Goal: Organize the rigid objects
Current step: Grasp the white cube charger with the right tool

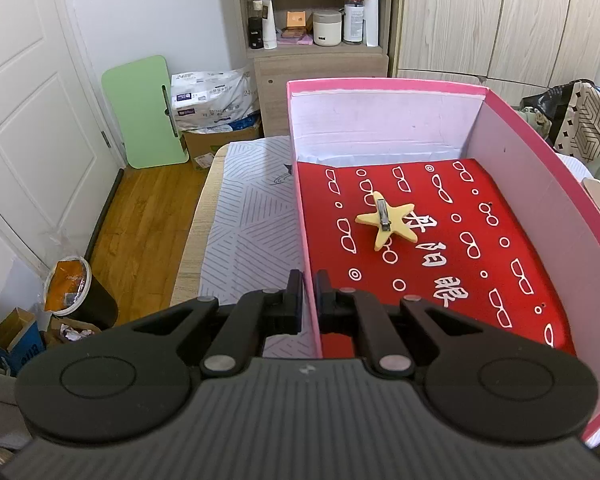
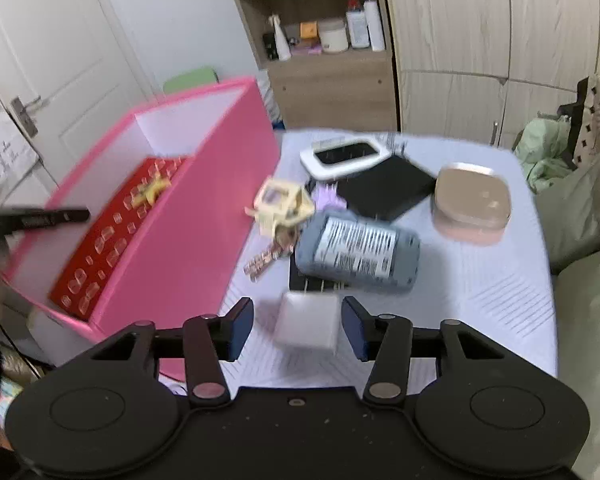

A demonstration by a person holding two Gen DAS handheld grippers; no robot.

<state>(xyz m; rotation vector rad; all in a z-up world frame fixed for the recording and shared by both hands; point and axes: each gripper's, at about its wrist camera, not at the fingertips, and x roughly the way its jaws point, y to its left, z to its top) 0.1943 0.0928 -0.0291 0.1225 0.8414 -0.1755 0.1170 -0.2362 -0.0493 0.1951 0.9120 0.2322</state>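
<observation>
My left gripper (image 1: 309, 294) has its two black fingers pressed onto the near left wall of the tall pink cardboard box (image 1: 548, 208), one finger outside and one inside, so it is pinching that wall. Inside the box a red cloth printed with white glasses and characters (image 1: 452, 248) covers the floor, and a pale yellow star-shaped hair clip with a metal clasp (image 1: 386, 220) lies on it near the middle, well away from the walls. The box stands on a table covered with a white cloth with grey line patterns (image 1: 244, 216). Through the right wrist camera, which is blurred by motion, my right gripper (image 2: 298, 326) has its fingers spread wide, with a small white cube-shaped charger plug (image 2: 308, 326) between the blue pads; I cannot tell whether either pad touches it. Just beyond the plug lies a grey-blue rounded block with a white printed label (image 2: 358, 254), resting partly on a black flat thing whose shape I cannot make out. To its left sit a cream plastic claw hair clip (image 2: 282, 204) and a bunch of pinkish keys (image 2: 266, 260), close beside the pink box's outer wall (image 2: 204, 216). Farther back are a black square pad (image 2: 384, 192), a white-rimmed oval tray with a dark centre (image 2: 342, 158) and a beige rounded case (image 2: 472, 202), apart at the right.
</observation>
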